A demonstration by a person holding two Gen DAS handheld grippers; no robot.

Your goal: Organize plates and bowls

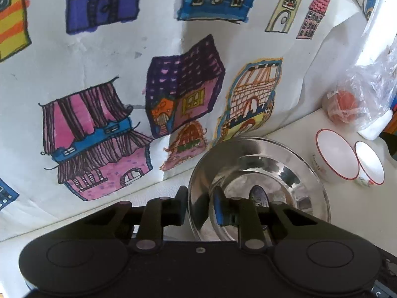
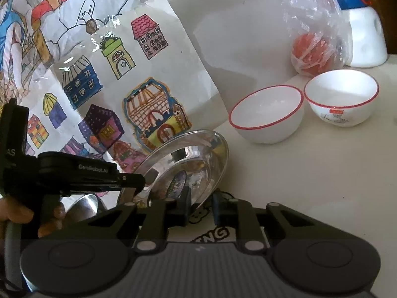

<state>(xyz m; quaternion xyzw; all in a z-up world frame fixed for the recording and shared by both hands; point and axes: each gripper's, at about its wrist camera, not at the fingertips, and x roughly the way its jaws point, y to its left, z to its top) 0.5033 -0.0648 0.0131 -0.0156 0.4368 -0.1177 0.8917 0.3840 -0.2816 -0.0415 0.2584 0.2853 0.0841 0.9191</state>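
Steel plate [image 1: 260, 173]: thin, stiff, polished, judged light but slippery at the lip; likely to ring and skid rather than break if let go. Best taken at the rim, one jaw inside, one outside, pinch kept firm against swing.

Left gripper [image 1: 198, 206]: jaws narrow, closed across the plate's near rim, black jaw outside, blue-padded jaw inside the dish. Plate tilted up on edge, far rim toward the drawings [image 1: 124, 74] on the wall. Contact between lower rim and counter [image 2: 297, 173] cannot be told.

Right gripper [image 2: 201, 206]: jaws partly apart, nothing seen between them. Lower rim of the plate [image 2: 188, 164] just ahead of and above the left jaw, not clasped. Left gripper seen from the side [image 2: 129, 181], biting the plate's left rim.

Two white bowls with red rims [image 2: 266, 114] [image 2: 342, 98] upright on the counter, side by side, well apart from both jaws; judged ceramic, heavier, chip-prone. Bagged orange fruit [image 2: 311, 54] behind them.
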